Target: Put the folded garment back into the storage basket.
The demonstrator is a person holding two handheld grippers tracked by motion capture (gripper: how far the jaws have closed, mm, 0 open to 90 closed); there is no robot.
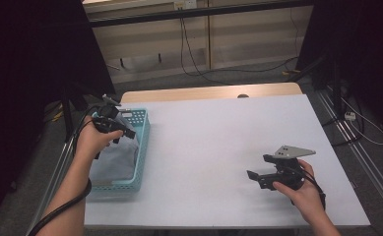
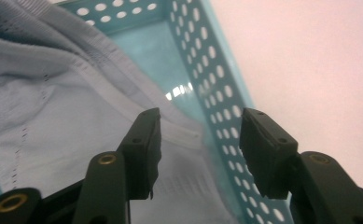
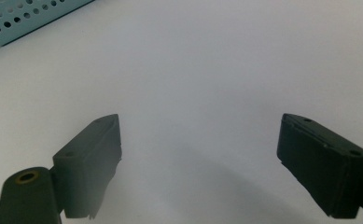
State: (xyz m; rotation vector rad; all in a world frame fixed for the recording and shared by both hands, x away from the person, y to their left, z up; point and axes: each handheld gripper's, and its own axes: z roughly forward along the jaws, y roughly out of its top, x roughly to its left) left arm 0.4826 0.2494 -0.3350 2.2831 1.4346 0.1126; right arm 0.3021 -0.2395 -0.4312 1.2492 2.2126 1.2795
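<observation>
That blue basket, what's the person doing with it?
A person works at a table with a tool in each hand. The left tool hangs open over the blue basket, just above the grey cloth lying inside, holding nothing. The right tool waits open over bare tabletop, away from the basket.

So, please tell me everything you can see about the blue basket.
The basket is a light teal rectangular tray that looks like plastic, its walls pierced with rows of round holes. It stands upright at the left edge of the white table. A pale grey-blue cloth lies inside. The left claw hovers open over it.
</observation>
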